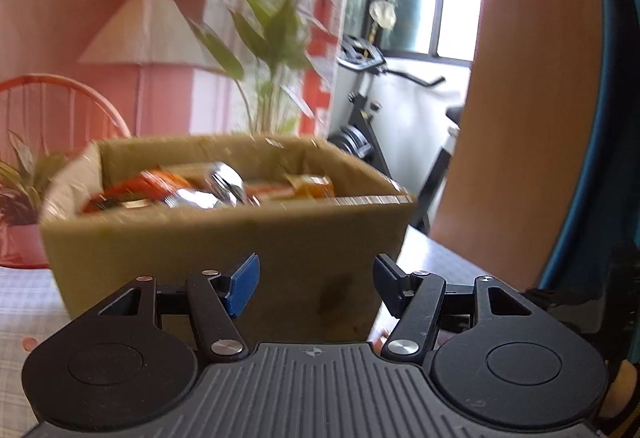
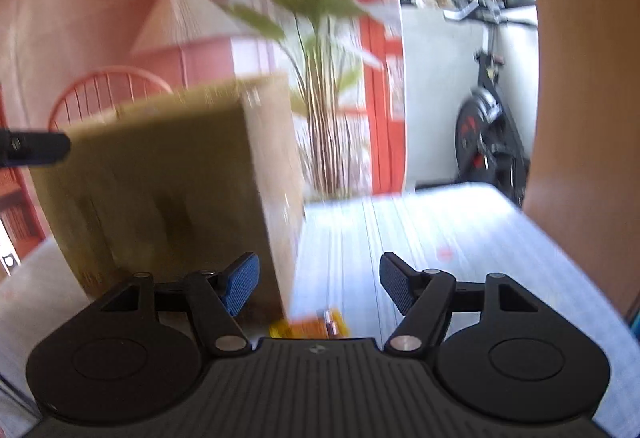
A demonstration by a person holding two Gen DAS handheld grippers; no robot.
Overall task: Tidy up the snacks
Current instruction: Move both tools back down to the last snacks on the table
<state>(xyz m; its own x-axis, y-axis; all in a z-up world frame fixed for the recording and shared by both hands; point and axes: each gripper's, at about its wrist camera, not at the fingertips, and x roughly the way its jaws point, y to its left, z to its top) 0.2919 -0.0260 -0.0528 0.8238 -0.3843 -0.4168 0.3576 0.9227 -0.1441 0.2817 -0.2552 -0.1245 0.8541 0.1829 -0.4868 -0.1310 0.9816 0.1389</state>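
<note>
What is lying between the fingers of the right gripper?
In the right wrist view, a yellow-orange snack packet lies on the table between the open right gripper's fingers.

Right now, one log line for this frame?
left gripper: open, empty | right gripper: open, empty | cardboard box: holds snacks | yellow snack packet: on table

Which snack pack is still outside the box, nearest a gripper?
The yellow-orange pack lying on the table just below the open right gripper; the other snacks sit inside the cardboard box.
</note>
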